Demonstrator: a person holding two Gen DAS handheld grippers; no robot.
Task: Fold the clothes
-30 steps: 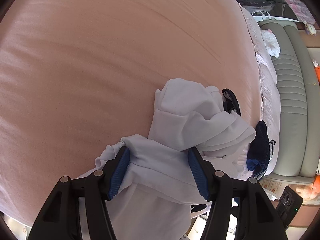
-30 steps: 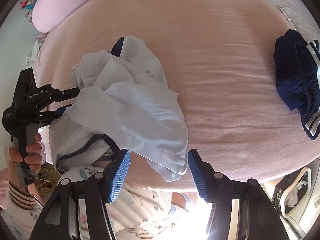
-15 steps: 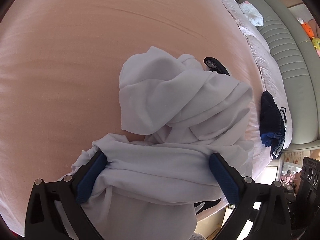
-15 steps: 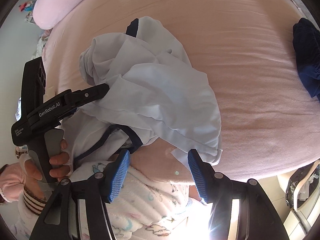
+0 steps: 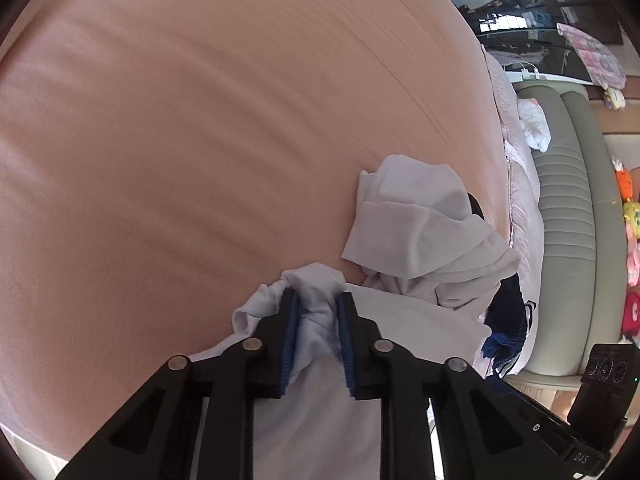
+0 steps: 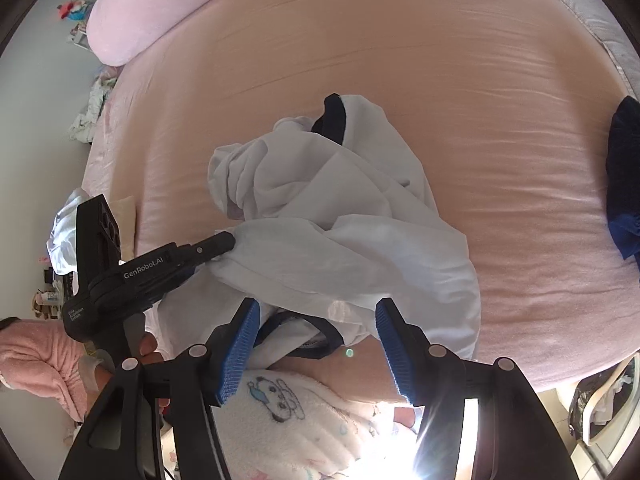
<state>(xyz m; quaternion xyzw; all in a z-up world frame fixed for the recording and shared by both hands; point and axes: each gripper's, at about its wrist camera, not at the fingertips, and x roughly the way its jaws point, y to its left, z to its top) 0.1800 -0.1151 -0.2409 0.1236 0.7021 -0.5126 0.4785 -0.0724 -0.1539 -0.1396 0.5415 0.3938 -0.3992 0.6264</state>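
A crumpled white garment with navy trim lies heaped on the pink bed sheet near its front edge. My left gripper has its jaws closing tight on a bunched fold at the garment's near left side, pads pressing the cloth. In the right wrist view the left gripper bites that white garment from the left. My right gripper hangs open above the garment's near hem, and its blue pads touch no cloth.
Dark navy shorts lie at the bed's right edge, also in the left wrist view as navy shorts. A pink pillow sits at the far left. A grey-green padded seat runs beside the bed. The person's pyjamas are below.
The left gripper's jaws spread wide around the near cloth, then shut on a bunch of it. The right gripper rose, with the garment now more central in its view.
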